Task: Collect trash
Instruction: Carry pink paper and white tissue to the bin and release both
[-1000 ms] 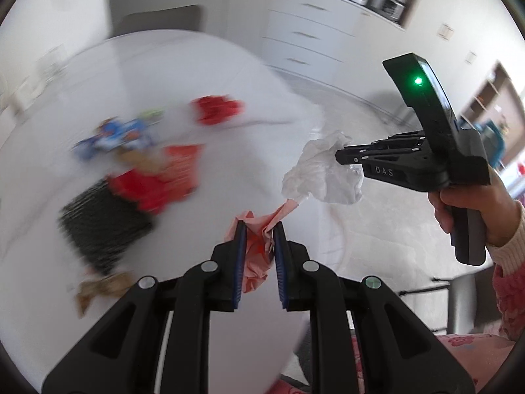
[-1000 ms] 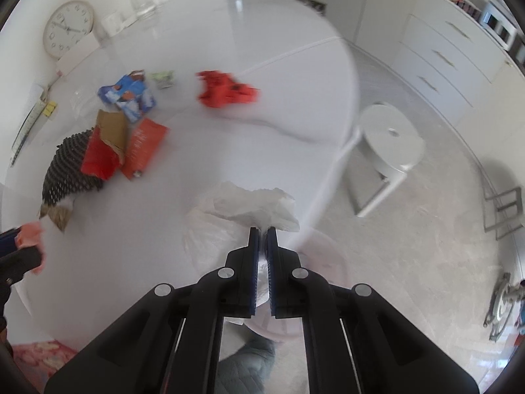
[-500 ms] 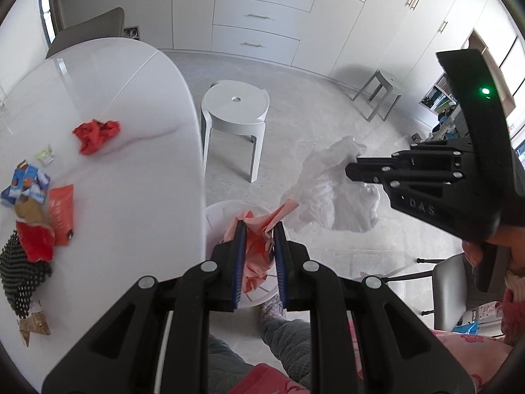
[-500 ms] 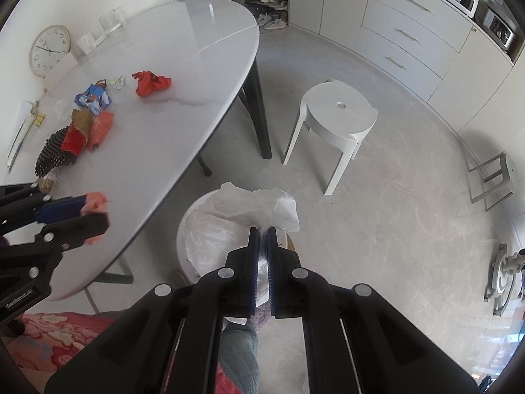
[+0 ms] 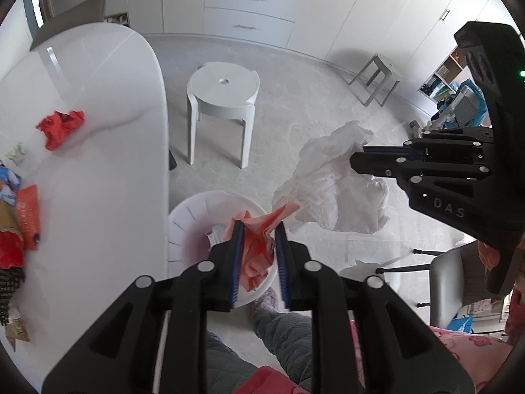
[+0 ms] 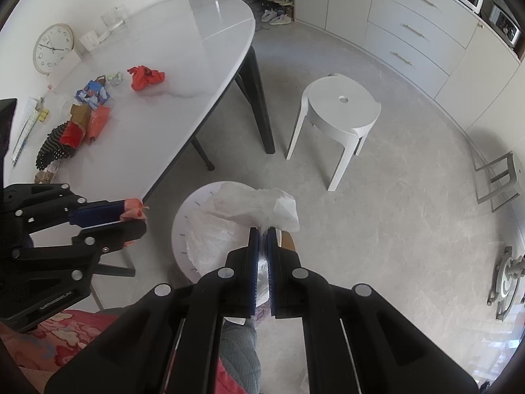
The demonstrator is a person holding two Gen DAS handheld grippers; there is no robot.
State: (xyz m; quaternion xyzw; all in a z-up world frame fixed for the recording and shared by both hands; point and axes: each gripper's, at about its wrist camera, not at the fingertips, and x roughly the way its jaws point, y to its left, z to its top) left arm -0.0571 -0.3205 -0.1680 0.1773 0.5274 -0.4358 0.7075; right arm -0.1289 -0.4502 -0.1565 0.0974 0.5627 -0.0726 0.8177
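At lower centre, the left claw (image 5: 259,229), its jaws just widening, loosely brackets crumpled pink paper (image 5: 257,252) above the round white bin (image 5: 183,226); the right claw (image 6: 262,233) pinches crumpled white tissue (image 6: 259,203).

Both views are taken from wrist-mounted fisheye cameras, aimed steeply downward along the fingers from well above the floor. In the left wrist view, the table (image 5: 98,151) is seen at the left and the right gripper (image 5: 356,159) at the right. Shared by both views are the white bin (image 6: 183,226), the white stool (image 6: 341,108) and the table.
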